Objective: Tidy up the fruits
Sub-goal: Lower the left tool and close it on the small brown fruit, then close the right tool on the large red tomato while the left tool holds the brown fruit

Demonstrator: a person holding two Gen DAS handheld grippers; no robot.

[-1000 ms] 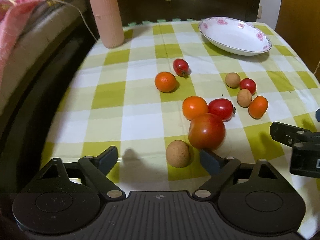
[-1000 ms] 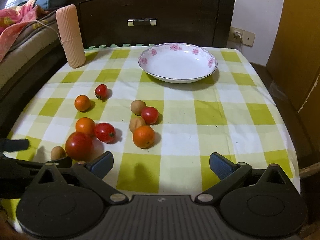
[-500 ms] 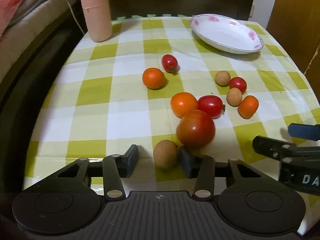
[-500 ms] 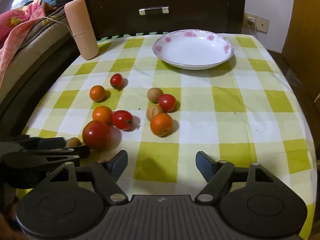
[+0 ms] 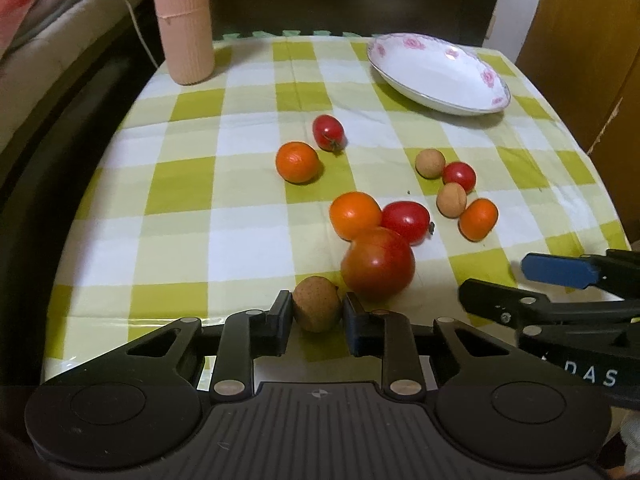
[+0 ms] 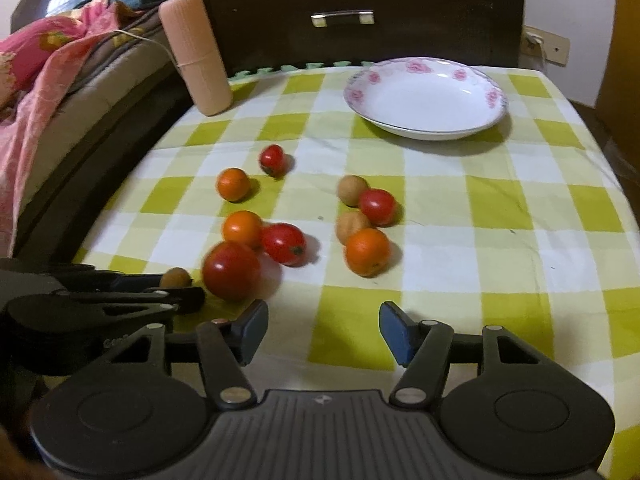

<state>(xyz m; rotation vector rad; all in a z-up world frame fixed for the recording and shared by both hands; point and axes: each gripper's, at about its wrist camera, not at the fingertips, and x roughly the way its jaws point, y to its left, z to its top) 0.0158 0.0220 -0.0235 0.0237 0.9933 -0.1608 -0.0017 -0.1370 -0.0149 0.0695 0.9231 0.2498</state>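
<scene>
Your left hand-held gripper (image 5: 317, 316) has its jaws drawn in narrow on the small brown fruit (image 5: 317, 309), one pad on each side of it, at the near edge of the surface (image 5: 192, 232). That fruit sits just beside the big tomato (image 5: 377, 262), on its near left, perhaps touching it. Your right hand-held gripper (image 6: 323, 330) hangs wide and holds nothing, over bare checked cloth on the near right of the big tomato.

The step in hand looks like the first pick: the white plate (image 5: 436, 74), far beyond the big tomato and to its right, has nothing in it, and all the other fruit lies loose on the cloth. Just behind the big tomato sit an orange (image 5: 354, 214) and a red tomato (image 5: 406, 222); further right of it is a cluster of two brown fruits, a small tomato and another orange.

Next, you probably want to lift the brown fruit straight up, so the right pad does not nudge the big tomato and set it rolling. Then carry it over the loose fruit to the plate
</scene>
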